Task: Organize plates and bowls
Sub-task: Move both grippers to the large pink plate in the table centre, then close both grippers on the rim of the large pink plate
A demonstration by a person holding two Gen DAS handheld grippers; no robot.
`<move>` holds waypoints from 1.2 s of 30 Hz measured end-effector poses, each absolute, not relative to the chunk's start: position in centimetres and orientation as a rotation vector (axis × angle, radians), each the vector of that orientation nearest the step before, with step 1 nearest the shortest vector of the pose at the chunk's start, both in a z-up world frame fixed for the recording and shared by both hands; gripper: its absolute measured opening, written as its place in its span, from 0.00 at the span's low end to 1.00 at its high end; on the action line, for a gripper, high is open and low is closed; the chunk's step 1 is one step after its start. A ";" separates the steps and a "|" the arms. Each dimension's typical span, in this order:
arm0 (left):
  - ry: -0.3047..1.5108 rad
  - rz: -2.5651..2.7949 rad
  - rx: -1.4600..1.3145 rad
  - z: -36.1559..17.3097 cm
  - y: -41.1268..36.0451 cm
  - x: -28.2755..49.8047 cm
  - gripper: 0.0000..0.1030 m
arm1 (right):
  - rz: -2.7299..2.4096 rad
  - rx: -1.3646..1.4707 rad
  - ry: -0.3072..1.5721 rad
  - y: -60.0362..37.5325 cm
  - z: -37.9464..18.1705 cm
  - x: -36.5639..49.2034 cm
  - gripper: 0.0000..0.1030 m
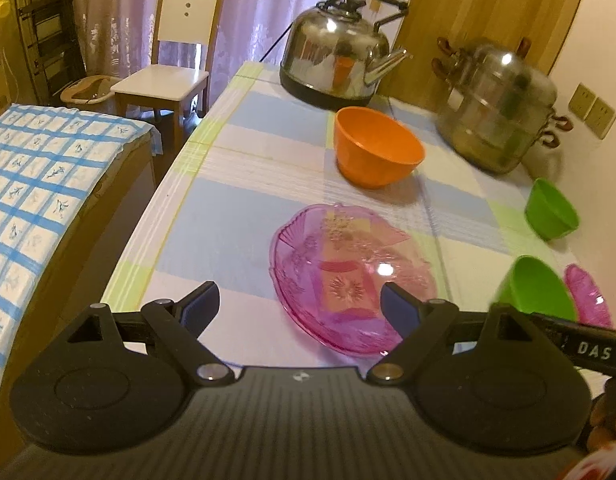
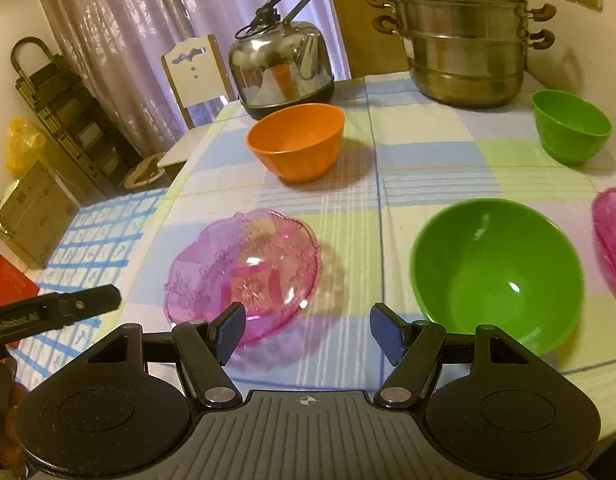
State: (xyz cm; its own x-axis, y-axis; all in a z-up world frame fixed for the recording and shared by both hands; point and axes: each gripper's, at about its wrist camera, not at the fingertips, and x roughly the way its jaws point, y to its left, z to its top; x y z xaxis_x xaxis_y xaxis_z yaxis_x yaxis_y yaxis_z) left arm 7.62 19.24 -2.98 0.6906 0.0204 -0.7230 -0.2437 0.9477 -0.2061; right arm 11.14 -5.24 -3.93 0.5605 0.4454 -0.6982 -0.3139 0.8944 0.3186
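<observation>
Left wrist view shows the left claw wide open and holding nothing, low over the near edge of the table, with the near pink plate just ahead of its right finger. The right claw is also wide open and empty, between this plate and the big green bowl.

A second pink plate lies at the far right, a small green bowl and an orange bowl stand further back.

I judge the step is to pick up one piece for stacking. For the plate, one finger should go under the thin rim and one above, then close slowly, because clear plastic can slip. For the bowl, it is better to pinch its wall.
</observation>
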 end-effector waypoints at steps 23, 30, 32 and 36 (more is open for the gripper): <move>0.905 0.058 -0.277 -10.3 21.5 15.0 0.27 | 0.409 0.139 0.950 -1.5 -11.1 17.7 0.27; 0.910 0.063 -0.272 -10.4 21.7 15.1 0.11 | 0.416 0.144 0.957 -1.3 -11.4 18.0 0.12; 0.913 0.066 -0.265 -10.4 21.6 15.0 0.10 | 0.412 0.144 0.961 -1.3 -11.3 18.0 0.11; 0.910 0.072 -0.264 -9.9 21.4 14.7 0.10 | 0.419 0.151 0.966 -1.5 -10.8 17.9 0.11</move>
State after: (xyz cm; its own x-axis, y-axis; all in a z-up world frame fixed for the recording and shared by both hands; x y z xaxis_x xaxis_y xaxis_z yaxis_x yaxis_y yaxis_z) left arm 14.68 21.45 -9.86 0.6141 -0.0499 -0.7877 -0.1729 0.9653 -0.1959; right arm 17.90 -1.48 -10.83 0.4960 0.4107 -0.7650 -0.2778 0.9098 0.3083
